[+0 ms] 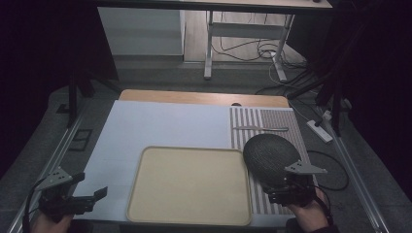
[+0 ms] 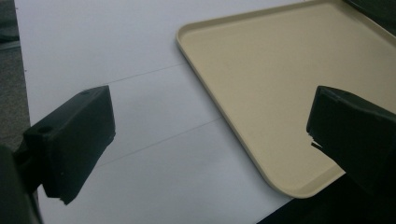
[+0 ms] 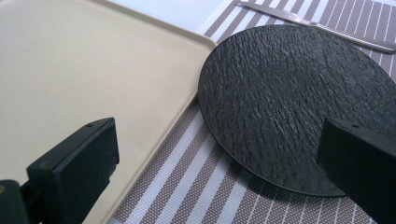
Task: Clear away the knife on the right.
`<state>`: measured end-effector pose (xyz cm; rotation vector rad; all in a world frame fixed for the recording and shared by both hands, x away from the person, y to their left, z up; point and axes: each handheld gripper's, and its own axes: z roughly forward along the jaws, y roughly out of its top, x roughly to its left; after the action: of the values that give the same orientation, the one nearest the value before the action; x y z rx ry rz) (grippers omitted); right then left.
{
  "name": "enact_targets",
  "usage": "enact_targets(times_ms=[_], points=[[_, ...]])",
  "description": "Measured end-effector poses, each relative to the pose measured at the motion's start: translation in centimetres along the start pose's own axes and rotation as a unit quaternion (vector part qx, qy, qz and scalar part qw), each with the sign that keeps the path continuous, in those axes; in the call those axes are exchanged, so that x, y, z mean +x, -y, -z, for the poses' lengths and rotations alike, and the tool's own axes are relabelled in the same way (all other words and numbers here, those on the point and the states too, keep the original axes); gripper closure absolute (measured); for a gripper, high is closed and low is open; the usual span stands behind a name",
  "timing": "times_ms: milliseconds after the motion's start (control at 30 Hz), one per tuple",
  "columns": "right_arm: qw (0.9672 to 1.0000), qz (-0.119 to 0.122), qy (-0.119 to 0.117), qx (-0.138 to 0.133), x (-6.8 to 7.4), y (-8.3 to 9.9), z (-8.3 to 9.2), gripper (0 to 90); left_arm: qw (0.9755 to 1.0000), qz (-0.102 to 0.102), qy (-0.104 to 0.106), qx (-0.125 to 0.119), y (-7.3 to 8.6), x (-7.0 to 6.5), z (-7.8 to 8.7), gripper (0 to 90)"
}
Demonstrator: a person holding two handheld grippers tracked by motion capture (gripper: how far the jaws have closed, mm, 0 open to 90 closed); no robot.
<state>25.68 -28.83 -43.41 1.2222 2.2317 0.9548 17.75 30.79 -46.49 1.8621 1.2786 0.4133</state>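
In the high view the right hand-held gripper [image 1: 284,191] covers the near edge of the black plate [image 1: 268,153]. The tray [image 2: 261,70] is cut off at the right edge in the left gripper view. The thin metal utensil [image 1: 260,128] on the striped mat [image 1: 296,126] is too small to tell.

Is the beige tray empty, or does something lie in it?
Empty. The beige tray shows a bare floor in all views; the black plate lies beside it on the striped mat.
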Motion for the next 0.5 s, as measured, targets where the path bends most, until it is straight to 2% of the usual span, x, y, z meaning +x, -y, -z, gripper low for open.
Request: enact_targets(times_ms=[500], points=[[1.0000, 0.003, -0.001, 0.002, -0.26, -0.87, -0.93, 0.0, 1.0000, 0.002, -0.002, 0.001, -0.01, 0.02, -0.02, 2.1]])
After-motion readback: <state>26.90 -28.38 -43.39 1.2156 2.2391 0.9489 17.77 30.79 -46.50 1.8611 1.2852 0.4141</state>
